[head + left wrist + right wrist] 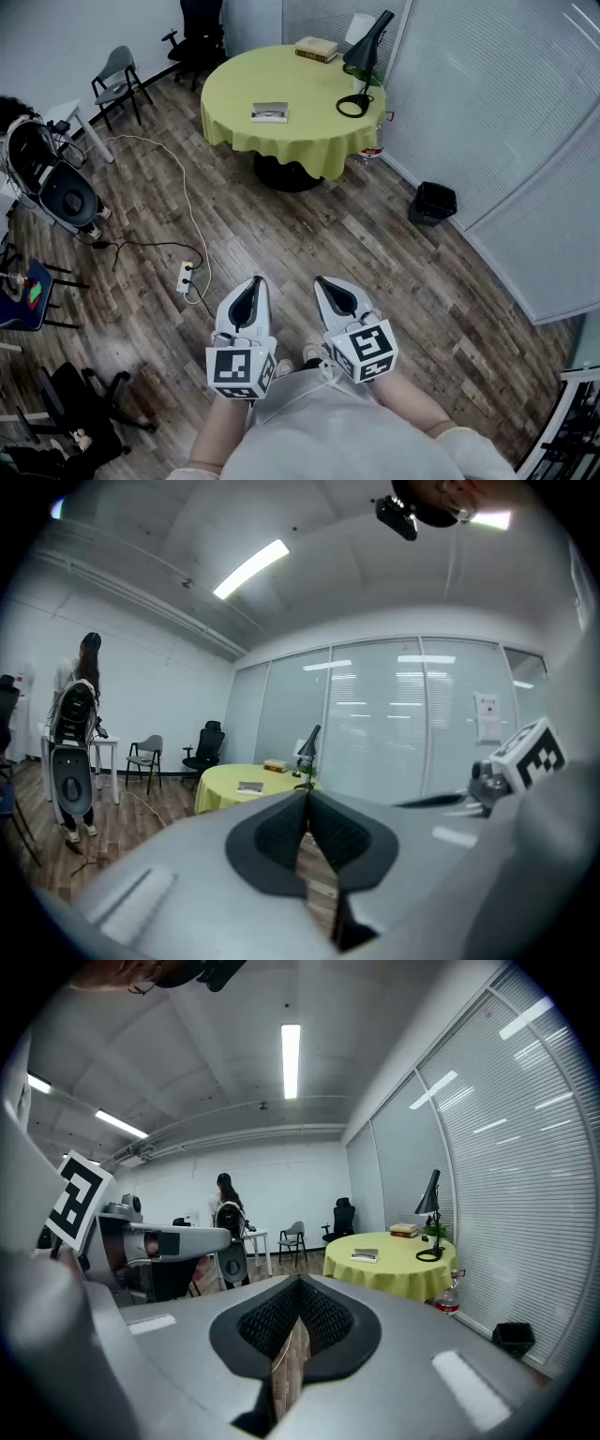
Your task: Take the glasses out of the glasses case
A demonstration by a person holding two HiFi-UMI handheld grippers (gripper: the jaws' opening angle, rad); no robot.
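left tongs (253,281), right tongs (322,281) shut, empty | glasses case (269,112), probably that on table (234,94), judged light, stiff | best gripped across sides

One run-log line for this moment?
stage: not started | left gripper: shut, empty | right gripper: shut, empty | glasses case: on yellow table, far ahead, untouched

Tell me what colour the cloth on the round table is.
The cloth is plain yellow-green, with no pattern. The head view shows it best.
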